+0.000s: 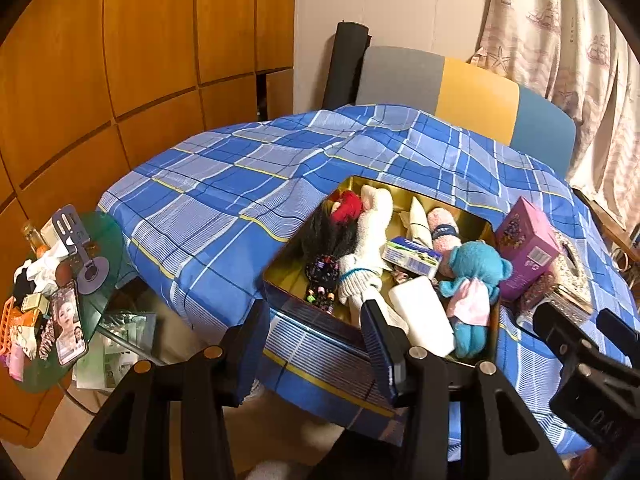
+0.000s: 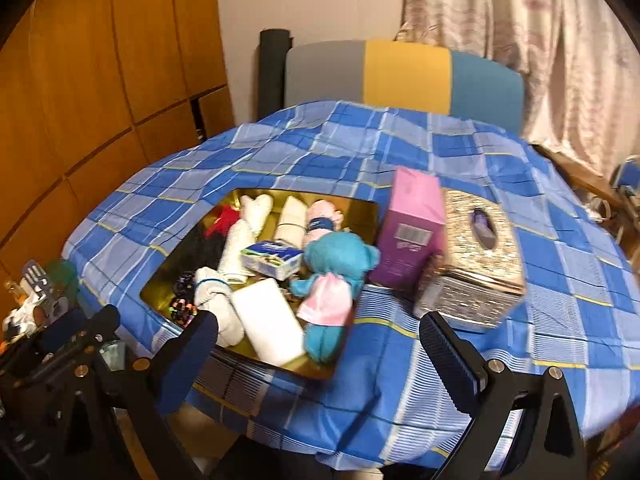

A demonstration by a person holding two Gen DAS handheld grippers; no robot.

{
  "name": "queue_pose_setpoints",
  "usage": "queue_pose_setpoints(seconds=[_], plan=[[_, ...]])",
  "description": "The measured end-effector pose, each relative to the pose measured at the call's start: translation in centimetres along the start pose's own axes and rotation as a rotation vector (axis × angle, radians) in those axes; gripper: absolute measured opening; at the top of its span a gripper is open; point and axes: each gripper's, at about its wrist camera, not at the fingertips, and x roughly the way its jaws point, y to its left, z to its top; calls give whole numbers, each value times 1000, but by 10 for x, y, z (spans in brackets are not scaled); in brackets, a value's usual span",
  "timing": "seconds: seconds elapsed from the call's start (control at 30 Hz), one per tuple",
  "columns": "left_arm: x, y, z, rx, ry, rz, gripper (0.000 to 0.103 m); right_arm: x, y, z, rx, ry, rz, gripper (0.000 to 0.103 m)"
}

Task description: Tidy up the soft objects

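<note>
From my remote seat I see the gold tin (image 1: 490, 232) on the counter (image 1: 224, 200) under a blue plaid cloth, already stuffed with the soft things. A teal plush bear (image 1: 474, 276) in a pink dress lies along the tin's right side, its feet over the near rim. Left of it sit a white block (image 1: 424, 316), a white knit sock (image 1: 370, 248), a small tissue pack (image 1: 412, 258), a pink plush (image 1: 442, 228) and a red fuzzy item (image 1: 348, 206). Something dark and hairy fills the tin's left corner; I cannot make out what it is.

My left hand-held gripper (image 1: 316, 332) hangs over the tin's near edge, jaws partly apart with nothing between them. Its right finger covers the sock's near end, so I cannot tell whether they touch.

My right hand-held gripper (image 2: 320, 340) is spread very wide and holds nothing. Its view is motion-blurred. The bear's legs and the white block show between its fingers but clear of the pads.

Just right of the tin stands a purple carton (image 2: 412, 232), with a silver glittery tissue box (image 2: 476, 256) against it; the blur hides their lettering. A cluttered side table (image 1: 100, 308) at far left is cut off by the frame edge.
</note>
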Motion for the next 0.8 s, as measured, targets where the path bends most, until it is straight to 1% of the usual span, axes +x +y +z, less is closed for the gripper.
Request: queue_pose_setpoints(seconds=[0.1, 0.3, 0.53, 0.8], plan=[[-7, -1, -1, 8, 2, -19, 48, -9, -1, -3, 10, -24, -47, 103], [-16, -5, -3, 36, 11, -61, 47, -16, -4, -4, 47, -39, -81, 103], [-20, -8, -6, 61, 10, -64, 48, -17, -1, -8, 46, -36, -98, 103], [-23, -7, -5, 58, 3, -56, 47, -13, -2, -11, 55, -24, -119, 103]])
